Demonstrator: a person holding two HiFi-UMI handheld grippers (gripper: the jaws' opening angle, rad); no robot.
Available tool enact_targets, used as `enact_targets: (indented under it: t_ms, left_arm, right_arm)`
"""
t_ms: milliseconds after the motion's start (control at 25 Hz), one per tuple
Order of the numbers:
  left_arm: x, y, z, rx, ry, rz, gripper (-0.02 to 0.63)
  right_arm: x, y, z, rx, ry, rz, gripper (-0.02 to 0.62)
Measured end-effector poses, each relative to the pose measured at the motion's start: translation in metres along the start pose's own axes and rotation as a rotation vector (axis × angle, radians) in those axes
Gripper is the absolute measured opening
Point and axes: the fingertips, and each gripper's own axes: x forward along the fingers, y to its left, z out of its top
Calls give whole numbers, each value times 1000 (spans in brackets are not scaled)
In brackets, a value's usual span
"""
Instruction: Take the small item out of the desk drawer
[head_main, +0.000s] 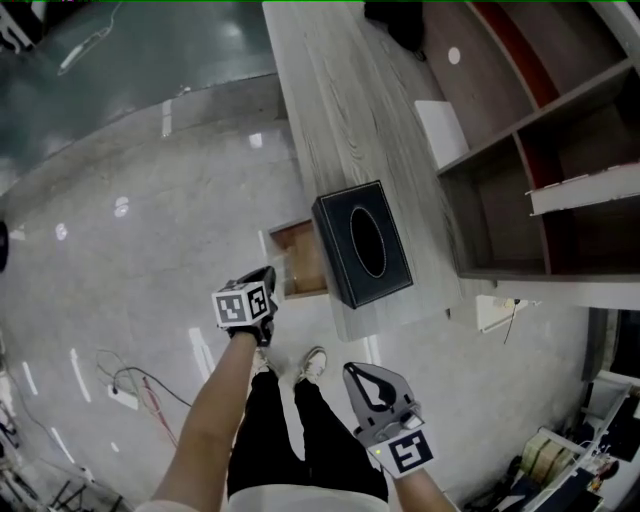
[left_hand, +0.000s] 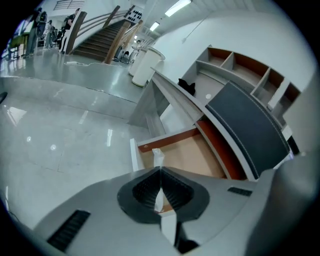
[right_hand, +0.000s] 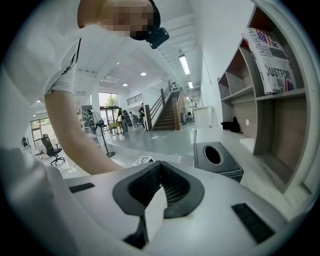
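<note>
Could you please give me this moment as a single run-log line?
phase: grasp | left gripper: shut on small white item at open drawer | right gripper: shut, empty, held back

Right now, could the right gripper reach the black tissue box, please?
Probably yes: nothing stands between the right gripper and the tissue box on the desk, though its jaws are shut.

The only legible print is "JUSTFOR", in bold capitals on a magazine (right_hand: 270, 55) standing on an upper shelf (right_hand: 250, 90). Its smaller print is too blurred to read.
</note>
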Motion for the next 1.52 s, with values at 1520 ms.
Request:
enact_targets:
  t_ms: [1520]
  left_arm:
    - [-511, -161, 205, 469, -962, 37, 18]
  right_arm:
    - [-71, 11, 236, -137, -409, 4, 21]
